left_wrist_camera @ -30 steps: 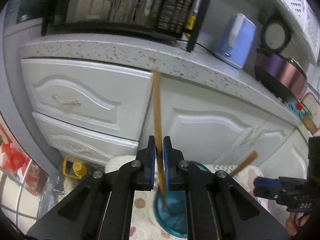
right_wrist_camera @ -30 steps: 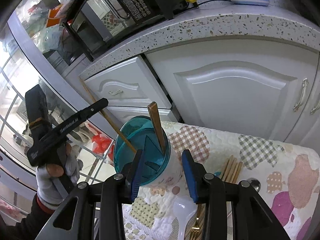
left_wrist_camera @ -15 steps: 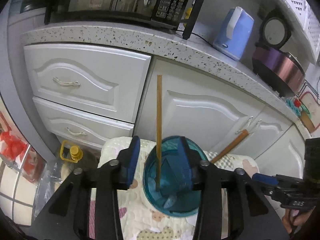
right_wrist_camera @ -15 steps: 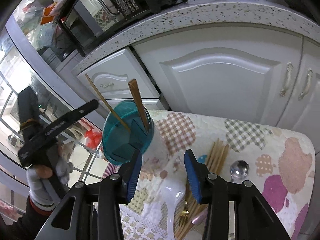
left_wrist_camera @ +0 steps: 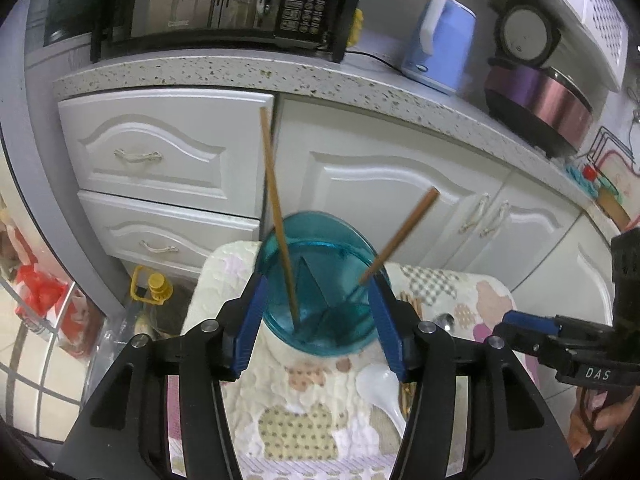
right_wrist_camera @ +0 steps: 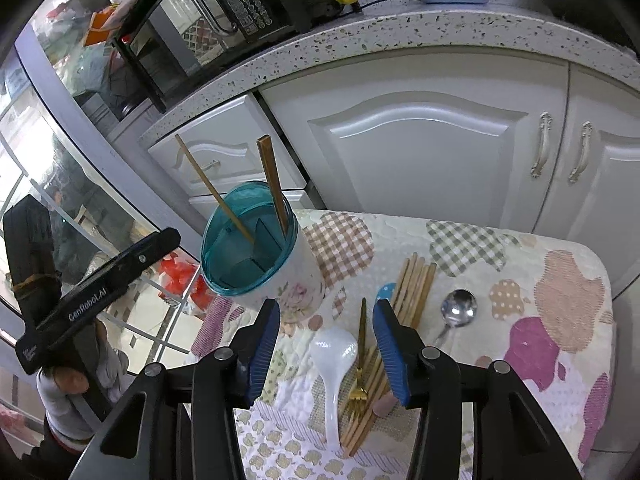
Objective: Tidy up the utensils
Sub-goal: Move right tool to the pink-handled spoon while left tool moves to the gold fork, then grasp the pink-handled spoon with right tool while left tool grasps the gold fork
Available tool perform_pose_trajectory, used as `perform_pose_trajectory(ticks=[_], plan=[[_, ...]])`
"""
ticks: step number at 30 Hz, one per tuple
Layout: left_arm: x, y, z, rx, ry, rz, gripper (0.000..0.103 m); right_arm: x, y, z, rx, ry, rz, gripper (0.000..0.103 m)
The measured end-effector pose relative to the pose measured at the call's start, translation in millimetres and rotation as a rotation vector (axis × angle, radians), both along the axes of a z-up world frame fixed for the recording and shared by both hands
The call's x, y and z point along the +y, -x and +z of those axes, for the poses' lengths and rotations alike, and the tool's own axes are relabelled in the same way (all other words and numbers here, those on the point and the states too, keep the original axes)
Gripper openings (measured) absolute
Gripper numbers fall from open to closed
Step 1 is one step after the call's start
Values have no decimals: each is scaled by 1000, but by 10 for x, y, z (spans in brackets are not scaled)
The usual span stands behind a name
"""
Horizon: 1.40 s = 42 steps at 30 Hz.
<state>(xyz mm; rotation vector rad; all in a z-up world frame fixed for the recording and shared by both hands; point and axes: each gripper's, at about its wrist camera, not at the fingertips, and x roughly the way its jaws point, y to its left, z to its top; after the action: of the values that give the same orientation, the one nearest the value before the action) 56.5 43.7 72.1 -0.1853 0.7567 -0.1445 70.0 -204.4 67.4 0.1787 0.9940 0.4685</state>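
A white cup-shaped holder with a teal rim (left_wrist_camera: 320, 216) stands on the patterned cloth. Two wooden chopsticks lean in it, a thin one (left_wrist_camera: 276, 200) and a darker one (left_wrist_camera: 404, 228). My left gripper (left_wrist_camera: 318, 320) hovers just before the holder, its jaws opening, holding nothing. My right gripper (right_wrist_camera: 326, 344) hangs over the loose utensils, its jaws opening too, nothing gripped. Below it lie a white spoon (right_wrist_camera: 332, 364), a gold fork (right_wrist_camera: 361, 344), a bundle of chopsticks (right_wrist_camera: 414, 284) and a metal spoon (right_wrist_camera: 458, 308). The holder (right_wrist_camera: 296, 284) stands to its upper left.
White cabinet doors (right_wrist_camera: 420, 140) and a speckled counter (left_wrist_camera: 248, 68) rise right behind the cloth-covered table (right_wrist_camera: 560, 320). A microwave (left_wrist_camera: 224, 0), blue kettle (left_wrist_camera: 440, 48) and cooker (left_wrist_camera: 536, 96) stand on the counter. A yellow-capped bottle (left_wrist_camera: 154, 284) stands on the floor at the left.
My left gripper has let go of the thin chopstick, which now stands in the holder, and has pulled back. My right gripper has drawn back over the loose utensils, with its jaws wider.
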Motion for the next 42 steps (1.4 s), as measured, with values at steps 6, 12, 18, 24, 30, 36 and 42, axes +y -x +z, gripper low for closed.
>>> perform_pose_trajectory(ticks=[6, 12, 18, 24, 30, 36, 42], plan=[[-162, 155, -34, 1, -18, -25, 57, -65, 145, 3, -18, 32, -18, 55], [-244, 254, -143, 33, 1, -47, 59, -201, 249, -76, -8, 55, -38, 57], [-281, 312, -367, 93, 29, -70, 60, -389, 349, -318, 24, 104, -64, 59], [-377, 360, -650, 155, 30, -96, 60, -519, 338, -688, 70, 124, -73, 57], [-508, 357, -872, 209, 24, -128, 60, -554, 120, -1040, 111, 126, -99, 42], [-572, 273, -962, 233, 19, -138, 60, -597, -242, -1281, 133, 134, -167, 42], [-657, 136, -1031, 256, 19, -146, 60, -753, -607, -1427, 126, 112, -204, 42]])
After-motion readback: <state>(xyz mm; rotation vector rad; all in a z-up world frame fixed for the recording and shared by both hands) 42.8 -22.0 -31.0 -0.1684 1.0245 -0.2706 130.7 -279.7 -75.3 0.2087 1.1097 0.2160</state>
